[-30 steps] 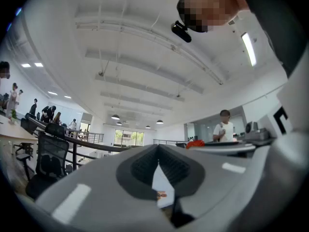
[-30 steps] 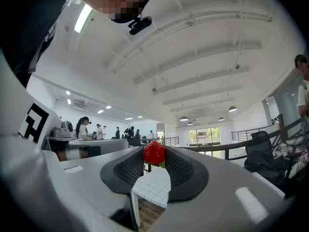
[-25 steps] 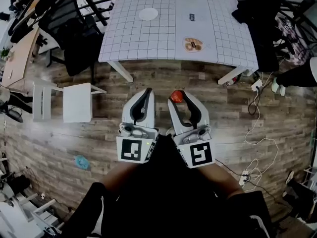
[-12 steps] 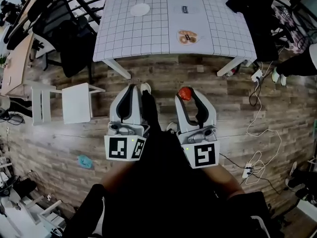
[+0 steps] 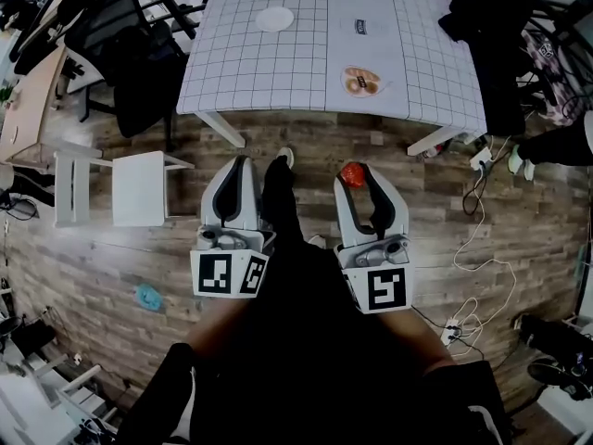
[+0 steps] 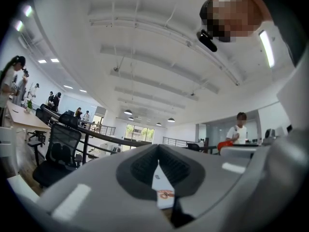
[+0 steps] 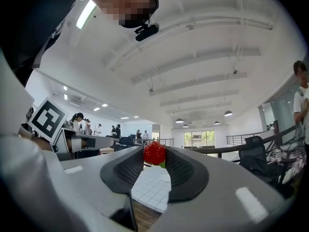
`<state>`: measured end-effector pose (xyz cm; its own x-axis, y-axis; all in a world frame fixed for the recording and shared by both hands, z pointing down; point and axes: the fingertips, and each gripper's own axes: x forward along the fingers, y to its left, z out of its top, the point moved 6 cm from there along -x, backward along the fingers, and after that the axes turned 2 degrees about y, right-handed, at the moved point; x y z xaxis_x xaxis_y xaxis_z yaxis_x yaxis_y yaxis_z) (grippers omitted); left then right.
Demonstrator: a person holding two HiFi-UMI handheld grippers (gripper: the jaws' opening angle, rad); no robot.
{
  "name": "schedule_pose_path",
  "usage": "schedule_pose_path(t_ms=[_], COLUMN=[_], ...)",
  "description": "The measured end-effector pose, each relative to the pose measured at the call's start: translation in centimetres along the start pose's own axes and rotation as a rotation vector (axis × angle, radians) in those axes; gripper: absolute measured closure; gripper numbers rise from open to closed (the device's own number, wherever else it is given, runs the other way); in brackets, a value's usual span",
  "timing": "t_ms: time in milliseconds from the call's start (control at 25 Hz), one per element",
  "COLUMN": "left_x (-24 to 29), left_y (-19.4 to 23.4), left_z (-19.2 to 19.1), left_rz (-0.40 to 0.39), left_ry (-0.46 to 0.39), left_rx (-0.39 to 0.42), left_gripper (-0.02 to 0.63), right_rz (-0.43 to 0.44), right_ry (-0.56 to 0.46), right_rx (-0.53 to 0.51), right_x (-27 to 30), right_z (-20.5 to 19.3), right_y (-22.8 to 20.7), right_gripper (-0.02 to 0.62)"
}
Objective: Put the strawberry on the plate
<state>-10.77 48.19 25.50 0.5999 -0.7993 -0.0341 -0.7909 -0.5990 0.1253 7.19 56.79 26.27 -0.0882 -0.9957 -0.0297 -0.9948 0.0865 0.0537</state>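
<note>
Right gripper (image 5: 353, 180): clamped on strawberry (image 5: 352, 173) at jaw tips, level above wood floor (image 5: 111, 258), short of gridded table (image 5: 269, 72). Left gripper (image 5: 237, 165): closed to tips, empty. White plate (image 5: 274, 19): far side of tabletop, well apart from strawberry.

Left gripper (image 5: 239, 164) and right gripper (image 5: 357, 175): white shells, black ribbed pads (image 7: 126, 170), a black-and-white marker cube (image 5: 229, 273) at each one's 6 o'clock end. Black sleeves (image 5: 165, 392), black trousers (image 5: 278, 213), a white shoe (image 5: 286, 157) at 12 o'clock.

Bright, even light from ceiling lamps (image 7: 228, 113); fisheye warp, edges perhaps soft.
</note>
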Motion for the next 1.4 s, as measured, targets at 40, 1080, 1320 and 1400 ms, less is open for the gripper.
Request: schedule_pose_path(t_ms=[40, 1080, 1320, 1400], left_x=[0.6, 27.3, 32.4, 33.9], left_y=[0.3, 21.0, 25.3, 25.8], left_z=[0.0, 1.3, 0.9, 0.5], left_rz=[0.001, -0.012, -0.030, -0.052], left_ry=[-0.003, 0.043, 0.072, 0.095], left_rx=[0.000, 0.129, 0.097, 0.075], left_gripper=[0.597, 0.597, 0.597, 0.597], right_rz=[0.002, 0.051, 0.082, 0.069], right_ry=[0.002, 0.111, 0.192, 0.206], right_rx=[0.003, 0.051, 0.062, 0.063], right_x=[0.7, 37.2, 44.0, 45.4], right_z=[-0.1, -2.1, -3.5, -3.6], right_y=[-0.2, -3.8, -4.3, -4.6], right_gripper=[0.460, 0.460, 0.460, 0.460])
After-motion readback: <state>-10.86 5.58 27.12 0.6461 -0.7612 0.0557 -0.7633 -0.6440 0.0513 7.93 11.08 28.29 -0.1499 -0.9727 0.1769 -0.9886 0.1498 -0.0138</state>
